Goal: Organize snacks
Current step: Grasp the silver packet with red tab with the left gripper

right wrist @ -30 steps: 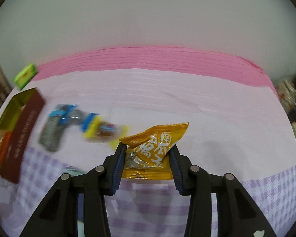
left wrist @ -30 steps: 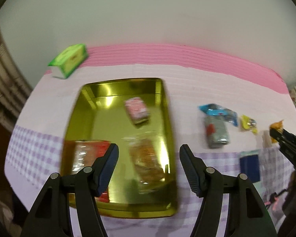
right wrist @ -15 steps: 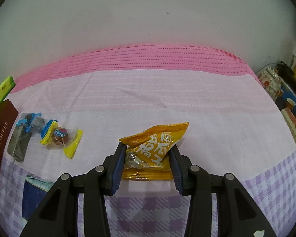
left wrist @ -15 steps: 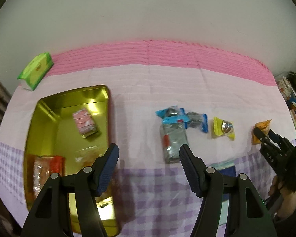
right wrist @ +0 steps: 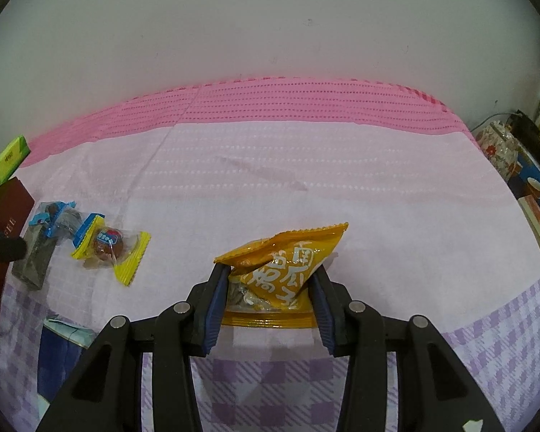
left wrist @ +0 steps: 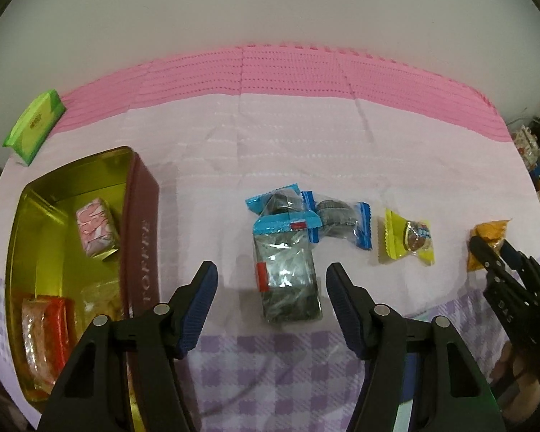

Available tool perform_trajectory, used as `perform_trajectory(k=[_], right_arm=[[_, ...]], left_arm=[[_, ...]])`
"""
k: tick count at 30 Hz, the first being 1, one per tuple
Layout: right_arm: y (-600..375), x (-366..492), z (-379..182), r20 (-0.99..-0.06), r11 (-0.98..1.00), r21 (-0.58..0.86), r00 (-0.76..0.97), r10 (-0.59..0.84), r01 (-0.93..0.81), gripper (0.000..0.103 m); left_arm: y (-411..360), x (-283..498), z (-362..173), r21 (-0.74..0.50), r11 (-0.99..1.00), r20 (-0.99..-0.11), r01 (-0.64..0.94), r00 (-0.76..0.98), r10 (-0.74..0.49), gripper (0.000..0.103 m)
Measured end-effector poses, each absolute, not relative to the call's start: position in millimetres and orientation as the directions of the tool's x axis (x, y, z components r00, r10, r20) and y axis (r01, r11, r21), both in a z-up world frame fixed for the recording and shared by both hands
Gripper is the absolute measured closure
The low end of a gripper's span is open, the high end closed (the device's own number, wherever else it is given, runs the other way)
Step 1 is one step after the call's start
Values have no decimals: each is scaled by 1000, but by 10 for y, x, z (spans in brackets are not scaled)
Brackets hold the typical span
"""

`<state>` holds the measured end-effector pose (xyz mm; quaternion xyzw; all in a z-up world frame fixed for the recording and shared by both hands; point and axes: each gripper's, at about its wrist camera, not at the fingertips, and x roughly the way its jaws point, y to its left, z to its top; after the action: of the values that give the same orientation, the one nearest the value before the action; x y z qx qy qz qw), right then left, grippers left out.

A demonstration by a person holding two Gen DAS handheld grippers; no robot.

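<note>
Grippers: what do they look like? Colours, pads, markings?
Both alike: the left gripper and right gripper have black plastic linkage arms with silver rivets and blue ribbed pads on the jaws. The left view shows white lettering, unreadable, on the right one. No cables or sleeves visible.

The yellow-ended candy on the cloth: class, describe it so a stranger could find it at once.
Start at the gold tin on the left of the pink tablecloth, then follow the row of loose snacks rightward. Past the blue-ended packets lies the candy, apart from them. It alone has a clear wrapper with yellow zigzag ends around a round brown sweet.
</note>
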<state>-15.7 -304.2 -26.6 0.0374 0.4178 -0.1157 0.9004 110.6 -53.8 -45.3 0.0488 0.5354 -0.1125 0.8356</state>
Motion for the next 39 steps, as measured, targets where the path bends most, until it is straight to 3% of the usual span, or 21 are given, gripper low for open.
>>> perform_trajectory(k=[13,28,39], right_arm=[[-3049,-153,-271,-763,971,-26,622,-174,239,62],[-3052,-149,-265,-764,970,-32,620,-178,240,62],[-3040,-147,-266,-765,970,-39,618,-182,238,62]], left_arm=[[-643,1241,-675,-60,970,-929,235,343,-141,66],[-528,1036,-610,-39,964,-930,264,343,-132,67],[-429,905,-242,-60,953,-902,296,393,-179,67]])
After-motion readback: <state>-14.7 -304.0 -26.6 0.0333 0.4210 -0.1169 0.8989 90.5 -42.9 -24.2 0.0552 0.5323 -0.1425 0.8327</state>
